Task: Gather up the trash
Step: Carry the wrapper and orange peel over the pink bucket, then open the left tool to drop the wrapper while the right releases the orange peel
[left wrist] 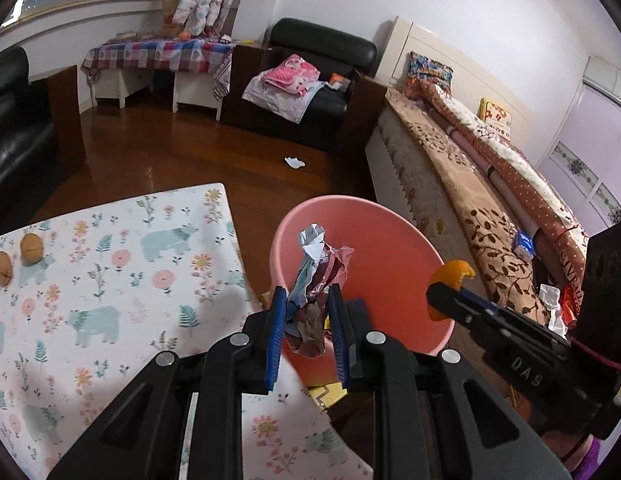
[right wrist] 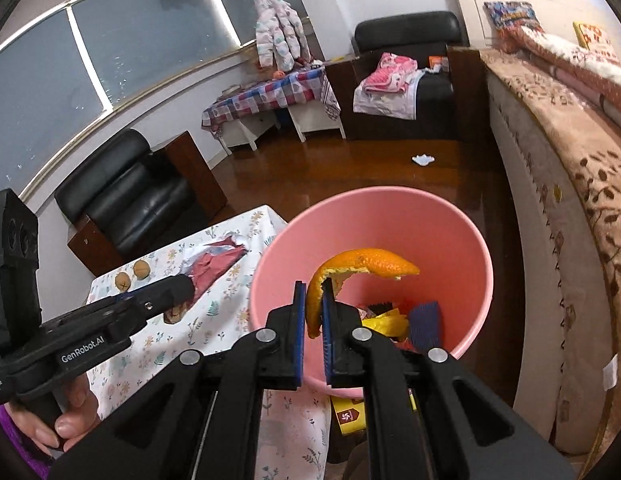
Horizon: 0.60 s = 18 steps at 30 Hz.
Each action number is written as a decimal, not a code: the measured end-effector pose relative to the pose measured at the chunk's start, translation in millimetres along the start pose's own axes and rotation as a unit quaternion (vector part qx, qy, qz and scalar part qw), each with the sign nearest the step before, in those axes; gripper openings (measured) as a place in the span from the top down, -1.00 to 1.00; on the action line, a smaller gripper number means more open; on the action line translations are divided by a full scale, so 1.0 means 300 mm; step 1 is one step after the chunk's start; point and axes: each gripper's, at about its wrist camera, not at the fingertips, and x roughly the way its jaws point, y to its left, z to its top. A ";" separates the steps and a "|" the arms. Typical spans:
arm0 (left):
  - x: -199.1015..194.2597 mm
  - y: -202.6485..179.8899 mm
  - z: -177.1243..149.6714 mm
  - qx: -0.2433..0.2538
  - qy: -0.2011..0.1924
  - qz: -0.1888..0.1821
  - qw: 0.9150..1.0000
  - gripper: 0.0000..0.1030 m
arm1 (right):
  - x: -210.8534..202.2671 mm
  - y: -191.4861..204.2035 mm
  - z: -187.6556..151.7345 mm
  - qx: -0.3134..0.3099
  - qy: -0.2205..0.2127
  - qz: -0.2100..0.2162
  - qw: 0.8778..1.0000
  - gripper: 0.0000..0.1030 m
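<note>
A pink bin [left wrist: 390, 248] [right wrist: 390, 216] stands on the floor beside the table. My left gripper [left wrist: 308, 300] is shut on a crumpled foil wrapper [left wrist: 318, 264], red and silver, held over the bin's near rim; the wrapper also shows in the right wrist view [right wrist: 214, 264], with the left gripper [right wrist: 182, 286] over the table edge. My right gripper [right wrist: 315, 292] is shut on a curl of orange peel [right wrist: 366, 264] above the bin's opening; the peel shows in the left wrist view [left wrist: 450, 274] too. Several wrappers [right wrist: 390, 320] lie at the bin's bottom.
The table with a floral bear cloth [left wrist: 110, 280] holds two walnuts [left wrist: 30, 248] at its far left. A white scrap [left wrist: 294, 163] lies on the wooden floor. A bed [left wrist: 470, 184] runs along the right. A yellow box [right wrist: 350, 416] lies under the bin's near side.
</note>
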 end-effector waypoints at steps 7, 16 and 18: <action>0.083 -0.051 0.011 0.009 0.017 0.015 1.000 0.61 | 0.060 -0.043 -0.017 0.005 0.022 -0.006 1.000 0.85; 0.164 -0.079 0.013 0.013 0.039 0.028 0.999 0.60 | 0.114 -0.061 -0.032 0.002 0.041 -0.009 0.999 0.85; 0.177 -0.081 0.015 0.011 0.040 0.031 0.999 0.60 | 0.123 -0.062 -0.035 0.000 0.044 -0.009 0.999 0.85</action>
